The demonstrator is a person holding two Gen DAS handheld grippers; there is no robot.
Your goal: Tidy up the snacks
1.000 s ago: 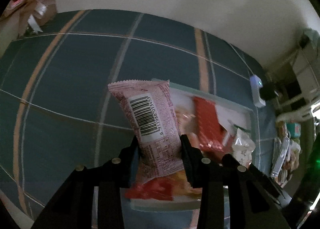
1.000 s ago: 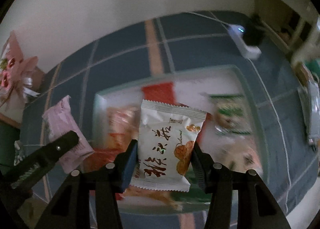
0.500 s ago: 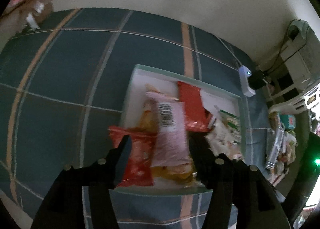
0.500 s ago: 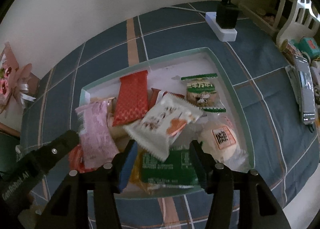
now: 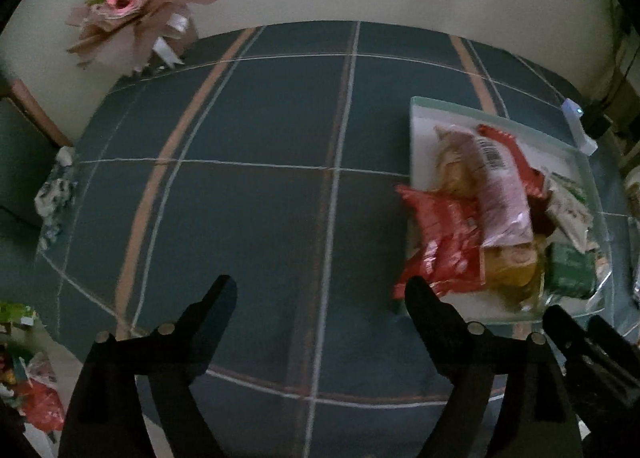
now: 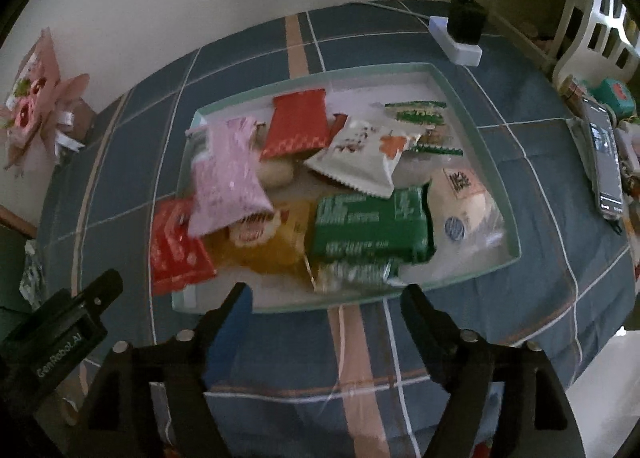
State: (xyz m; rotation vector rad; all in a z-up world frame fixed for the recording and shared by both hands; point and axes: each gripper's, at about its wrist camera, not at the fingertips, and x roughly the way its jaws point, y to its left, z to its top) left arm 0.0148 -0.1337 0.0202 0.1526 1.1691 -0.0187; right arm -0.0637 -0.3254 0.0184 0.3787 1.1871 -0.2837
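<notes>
A shallow pale-green tray (image 6: 472, 98) on the blue plaid tablecloth holds several snack packets: a pink one (image 6: 226, 178), a white one (image 6: 362, 156), a red one (image 6: 298, 124), a green one (image 6: 370, 226) and a yellow one (image 6: 268, 246). A red packet (image 6: 174, 246) hangs over the tray's left rim. My right gripper (image 6: 324, 298) is open and empty, just in front of the tray's near rim. My left gripper (image 5: 320, 290) is open and empty over bare cloth, left of the tray (image 5: 444, 108); the pink packet (image 5: 500, 186) lies in it.
A pink paper bouquet (image 5: 136, 6) stands at the table's far left corner. A white power strip with a black plug (image 6: 460, 34) lies behind the tray. A phone (image 6: 604, 162) and small items lie at the right edge. More packets (image 5: 28, 394) lie low left, off the table.
Both grippers opened and let go: the pink packet and the white packet now lie in the tray. Both grippers pulled back; the left one swung left over bare cloth.
</notes>
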